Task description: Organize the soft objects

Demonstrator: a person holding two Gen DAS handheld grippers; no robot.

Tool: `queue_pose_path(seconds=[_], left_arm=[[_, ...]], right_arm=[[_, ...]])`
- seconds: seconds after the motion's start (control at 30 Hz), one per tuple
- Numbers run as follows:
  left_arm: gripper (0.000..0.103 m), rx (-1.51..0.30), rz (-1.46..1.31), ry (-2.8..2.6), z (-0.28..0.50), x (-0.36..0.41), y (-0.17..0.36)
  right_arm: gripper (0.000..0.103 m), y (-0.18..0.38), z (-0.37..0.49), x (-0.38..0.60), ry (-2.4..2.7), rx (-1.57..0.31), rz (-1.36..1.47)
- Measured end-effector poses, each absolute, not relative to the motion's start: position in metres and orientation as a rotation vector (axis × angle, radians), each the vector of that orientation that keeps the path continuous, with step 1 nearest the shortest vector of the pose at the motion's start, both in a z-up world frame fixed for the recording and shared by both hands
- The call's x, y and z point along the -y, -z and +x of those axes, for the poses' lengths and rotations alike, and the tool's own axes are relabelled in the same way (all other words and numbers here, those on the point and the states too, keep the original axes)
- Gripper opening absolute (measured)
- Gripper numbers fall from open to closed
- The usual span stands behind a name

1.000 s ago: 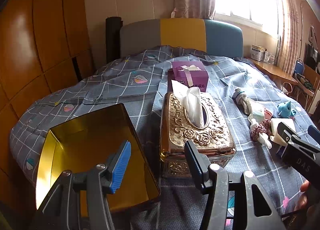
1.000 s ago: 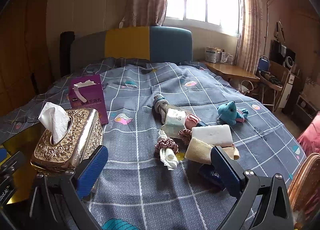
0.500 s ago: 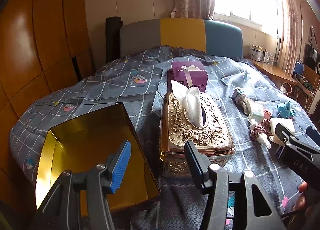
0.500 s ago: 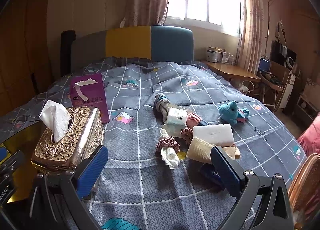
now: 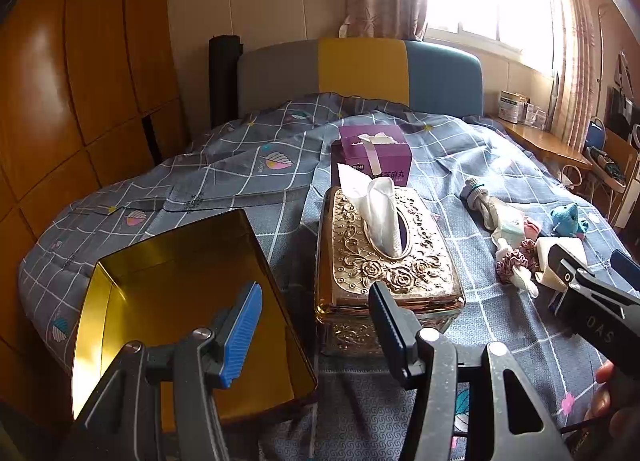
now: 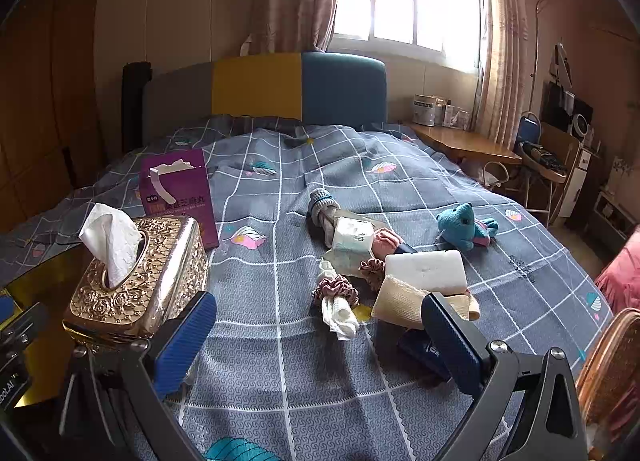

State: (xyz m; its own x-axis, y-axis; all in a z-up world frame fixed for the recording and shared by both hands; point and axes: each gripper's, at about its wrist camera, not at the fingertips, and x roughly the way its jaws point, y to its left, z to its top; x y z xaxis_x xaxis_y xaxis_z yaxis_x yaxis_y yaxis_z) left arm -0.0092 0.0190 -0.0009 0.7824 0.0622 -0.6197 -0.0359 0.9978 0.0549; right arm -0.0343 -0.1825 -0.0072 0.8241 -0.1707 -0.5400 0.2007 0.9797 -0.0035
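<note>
On the grey checked bedspread (image 6: 280, 341) a heap of soft things lies to the right: a white sponge block (image 6: 426, 271), a beige folded cloth (image 6: 400, 301), a mauve scrunchie (image 6: 336, 289) over a rolled white cloth (image 6: 340, 315), and a wrapped tissue pack (image 6: 352, 237). A blue plush toy (image 6: 460, 227) sits a little farther right. Left of the heap stands an ornate gold tissue box (image 5: 384, 261), a purple carton (image 5: 374, 155) just behind it, and at the near left an open gold tin (image 5: 180, 301) with nothing inside. The left gripper (image 5: 316, 329) hangs over the gap between tin and tissue box, jaws parted and empty. The right gripper (image 6: 320, 341) hovers near the heap, jaws wide apart, gripping nothing.
</note>
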Motion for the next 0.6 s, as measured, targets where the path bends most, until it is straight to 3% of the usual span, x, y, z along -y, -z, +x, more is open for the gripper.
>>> queue_pose_path(seconds=[0.6], left_arm=[[0.056,-0.669,0.044,-0.045,-0.0110,-0.0187,-0.0008]], right_arm=[[0.103,0.0075,-0.0343,0.1862,0.199,-0.568,0.059]])
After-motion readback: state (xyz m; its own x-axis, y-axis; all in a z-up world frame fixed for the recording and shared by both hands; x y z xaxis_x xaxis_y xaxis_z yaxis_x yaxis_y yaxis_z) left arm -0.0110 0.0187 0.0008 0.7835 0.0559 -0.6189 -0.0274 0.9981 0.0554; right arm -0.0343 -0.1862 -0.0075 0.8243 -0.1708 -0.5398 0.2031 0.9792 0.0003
